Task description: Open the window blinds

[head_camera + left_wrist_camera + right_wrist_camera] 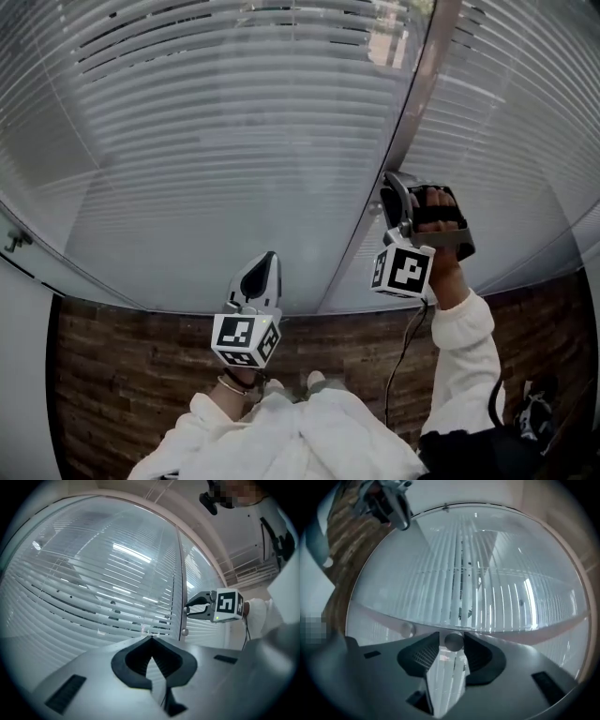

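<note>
White slatted blinds (234,141) hang behind glass, split by a vertical frame bar (412,122). My right gripper (394,187) reaches up to that bar. In the right gripper view a small round knob (453,641) sits between its dark pads (423,653). A thin gap shows beside the knob, so the jaws are open around it. From the left gripper view, the right gripper (191,608) is level with the upper knob, and a second knob (184,631) lies just below. My left gripper (267,267) points at the blinds with its tips (151,638) touching, shut and empty.
A brick-patterned floor (122,375) runs below the window. A black cable (405,352) hangs from the right gripper past the white sleeve (459,356). A pale wall panel (19,375) borders the far left. The second knob (407,630) is left of the right jaws.
</note>
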Demonstrator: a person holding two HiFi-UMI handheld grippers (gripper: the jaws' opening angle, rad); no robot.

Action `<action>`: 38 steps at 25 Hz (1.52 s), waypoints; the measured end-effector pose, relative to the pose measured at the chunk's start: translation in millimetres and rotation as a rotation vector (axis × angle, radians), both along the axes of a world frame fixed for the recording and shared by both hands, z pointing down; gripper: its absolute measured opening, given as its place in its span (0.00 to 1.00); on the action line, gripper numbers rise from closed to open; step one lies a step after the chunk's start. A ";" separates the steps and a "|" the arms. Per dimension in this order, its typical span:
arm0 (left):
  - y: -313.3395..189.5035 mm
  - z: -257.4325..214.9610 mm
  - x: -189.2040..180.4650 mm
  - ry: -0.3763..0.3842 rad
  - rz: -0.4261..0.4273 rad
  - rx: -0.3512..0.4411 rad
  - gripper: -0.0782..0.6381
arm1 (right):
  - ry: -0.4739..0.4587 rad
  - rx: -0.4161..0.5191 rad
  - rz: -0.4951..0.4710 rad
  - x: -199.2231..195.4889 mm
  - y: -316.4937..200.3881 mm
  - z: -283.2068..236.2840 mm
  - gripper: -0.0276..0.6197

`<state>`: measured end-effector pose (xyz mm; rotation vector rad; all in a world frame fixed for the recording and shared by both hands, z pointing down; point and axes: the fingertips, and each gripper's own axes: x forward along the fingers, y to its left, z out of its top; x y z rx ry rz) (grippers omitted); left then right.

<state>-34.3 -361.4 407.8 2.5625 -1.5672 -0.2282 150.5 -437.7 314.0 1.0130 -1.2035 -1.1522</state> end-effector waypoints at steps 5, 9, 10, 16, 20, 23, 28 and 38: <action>-1.3 0.7 -6.7 0.012 -0.026 -0.004 0.10 | 0.128 0.019 0.033 3.2 -7.2 -2.5 0.27; -5.0 1.8 -10.9 0.022 -0.045 -0.007 0.10 | 0.138 0.041 0.019 1.2 -8.7 -4.7 0.26; -5.3 2.0 -10.5 0.023 -0.046 -0.008 0.10 | 0.139 0.043 0.019 0.1 -8.7 -4.5 0.26; -3.6 0.7 -1.9 0.019 -0.034 -0.002 0.10 | -0.052 0.036 0.035 2.9 -10.3 -4.3 0.25; -3.0 2.9 -3.9 0.011 -0.039 -0.002 0.10 | -0.340 0.017 0.051 2.5 -10.7 -6.5 0.25; -2.1 2.6 -5.4 0.006 -0.041 -0.004 0.10 | -0.534 0.006 0.068 2.7 -11.0 -11.5 0.25; -0.5 1.3 -6.4 0.000 -0.041 0.000 0.10 | -0.857 -0.003 0.100 5.5 -11.2 -15.3 0.25; -0.8 9.6 -6.2 -0.008 -0.033 -0.001 0.10 | -1.322 0.018 0.139 15.6 -14.2 -8.4 0.25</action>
